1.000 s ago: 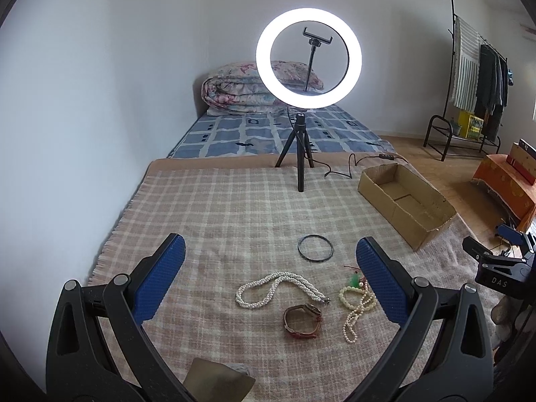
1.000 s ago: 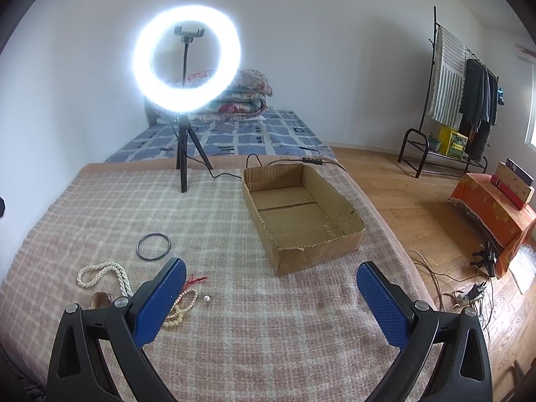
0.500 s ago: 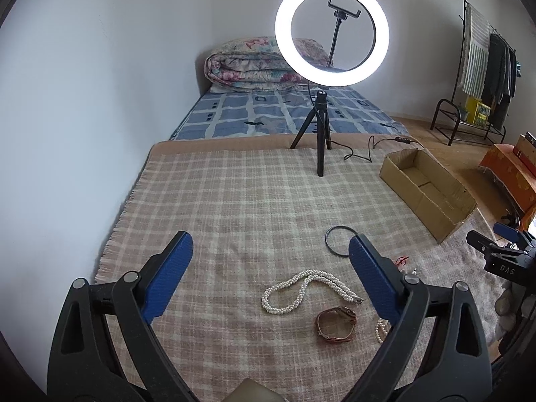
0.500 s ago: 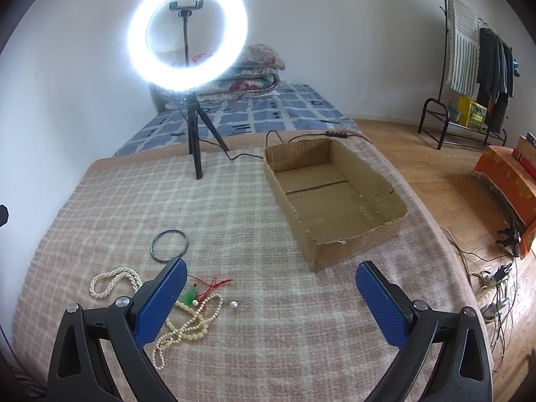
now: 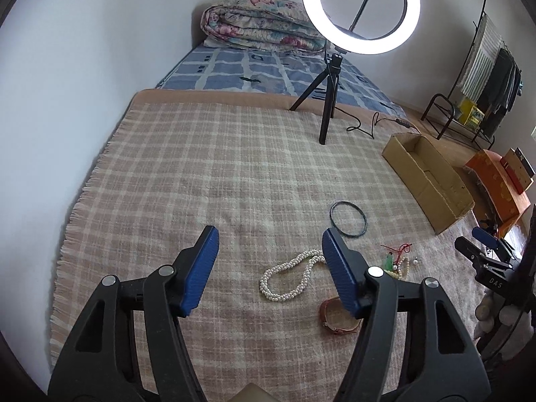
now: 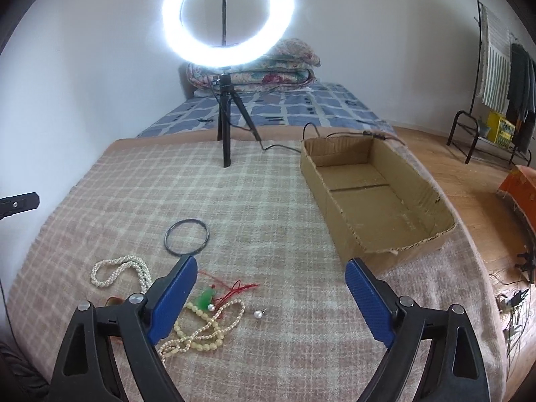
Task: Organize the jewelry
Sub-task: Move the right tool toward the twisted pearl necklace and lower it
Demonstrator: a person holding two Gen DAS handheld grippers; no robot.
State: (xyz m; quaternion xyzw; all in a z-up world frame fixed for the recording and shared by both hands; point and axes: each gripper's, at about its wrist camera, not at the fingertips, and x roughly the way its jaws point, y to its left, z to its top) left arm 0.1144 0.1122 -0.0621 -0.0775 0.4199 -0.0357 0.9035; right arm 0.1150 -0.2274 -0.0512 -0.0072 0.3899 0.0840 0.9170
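The checked blanket (image 5: pixel 207 174) fills most of both my views, spread flat from the lower edge up to the middle of the frame, with the blue patterned bed (image 5: pixel 268 73) and a rolled quilt (image 5: pixel 261 26) beyond it at the top. The lit ring light (image 6: pixel 227 16) stands on its tripod at the upper centre of my right view and at the upper right of my left view. The open cardboard box (image 6: pixel 432 197) sits on the blanket at the right of centre in my right view, nothing visible inside it.

My left claw (image 5: pixel 269 268) hangs at the lower centre of its frame, blue pads moderately apart and closing, with only bare blanket and the near loop of the pearl necklace (image 5: pixel 288 281) in the gap; the pads touch nothing. My right claw (image 6: pixel 268 298) is wider, also closing, and grips nothing.

The jewelry all lies on the blanket, at the lower right in my left view and the lower left in my right view. The dark bangle (image 6: pixel 187 236) lies farthest up, apart from the rest. The pearl necklace is coiled below it. The cream bead strand (image 6: pixel 204 328) is tangled with a red cord (image 6: pixel 234 288) and a small green piece (image 6: pixel 206 299), partly behind my right claw's left pad. A brown leather bracelet (image 5: pixel 335 318) shows partly behind my left claw's right pad. A single loose pearl (image 6: pixel 258 314) rests just right of the bead strand.
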